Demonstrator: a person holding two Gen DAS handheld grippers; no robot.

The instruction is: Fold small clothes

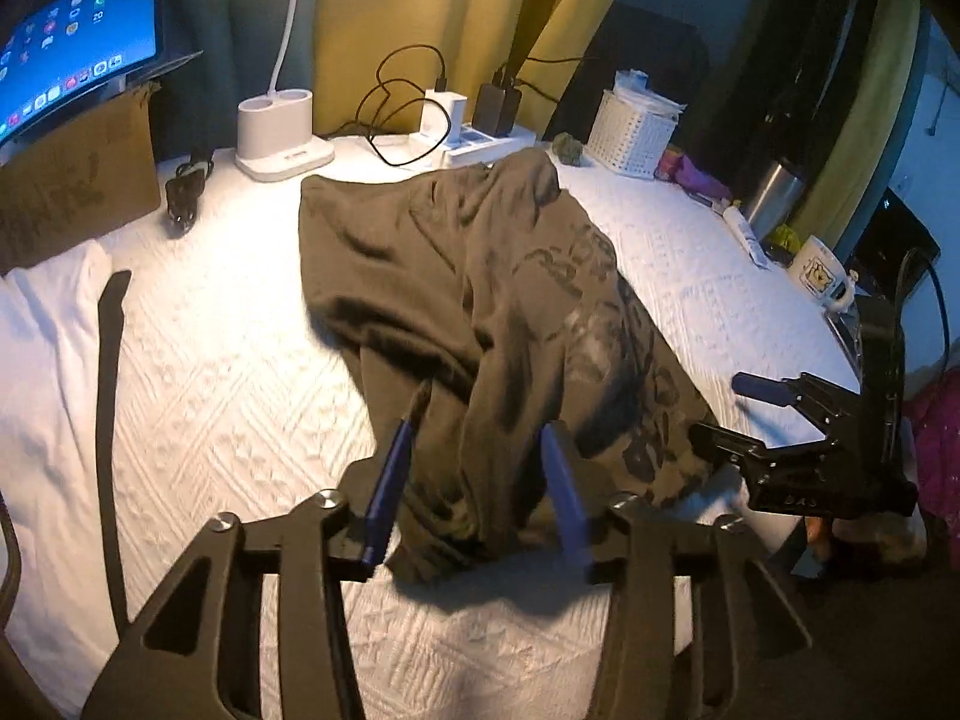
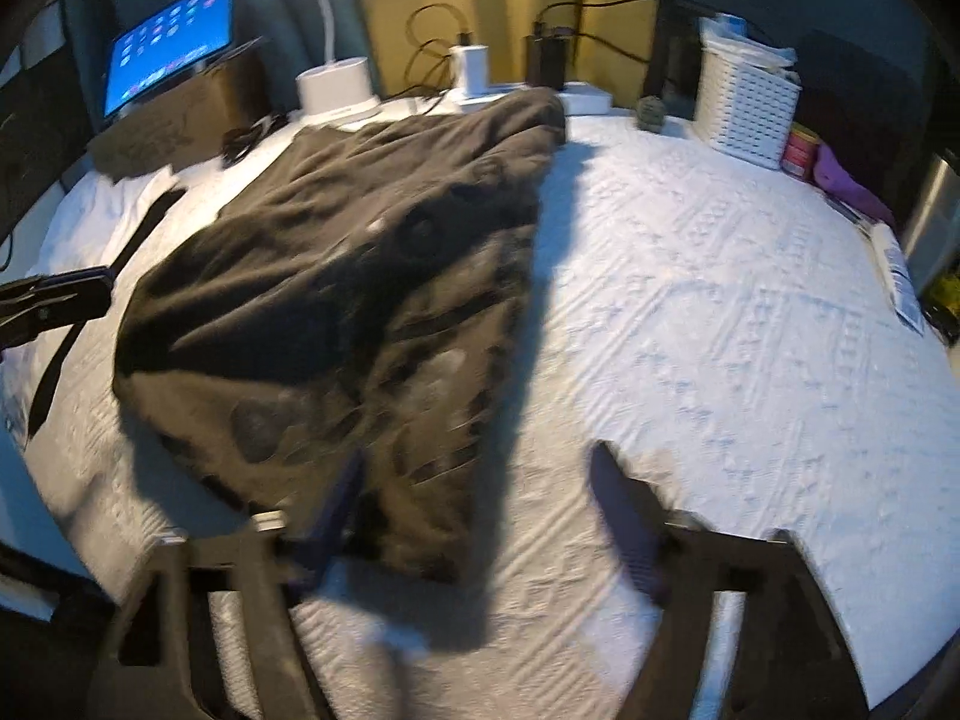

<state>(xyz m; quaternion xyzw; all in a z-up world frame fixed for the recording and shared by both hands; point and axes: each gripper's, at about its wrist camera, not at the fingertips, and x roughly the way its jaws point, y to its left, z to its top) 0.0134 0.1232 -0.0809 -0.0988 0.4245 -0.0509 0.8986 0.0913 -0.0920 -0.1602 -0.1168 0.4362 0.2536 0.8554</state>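
An olive-brown garment with a dark print (image 1: 480,300) lies rumpled on the white quilted surface (image 1: 228,372); it also shows in the right wrist view (image 2: 336,300). My left gripper (image 1: 480,420) is open, its blue fingers (image 1: 390,480) straddling the garment's near bunched end, with cloth between them but not pinched. My right gripper (image 2: 480,480) is open; its left finger lies at the garment's near edge and its right finger (image 2: 624,510) is over bare quilt. The right gripper also shows in the left wrist view (image 1: 738,414), at the garment's right edge.
Along the back stand a tablet (image 1: 72,42), a white lamp base (image 1: 279,132), chargers with cables (image 1: 444,114) and a white basket (image 1: 636,132). A mug (image 1: 822,276) and steel cup (image 1: 774,192) stand at the right edge. A black strap (image 1: 111,396) lies left.
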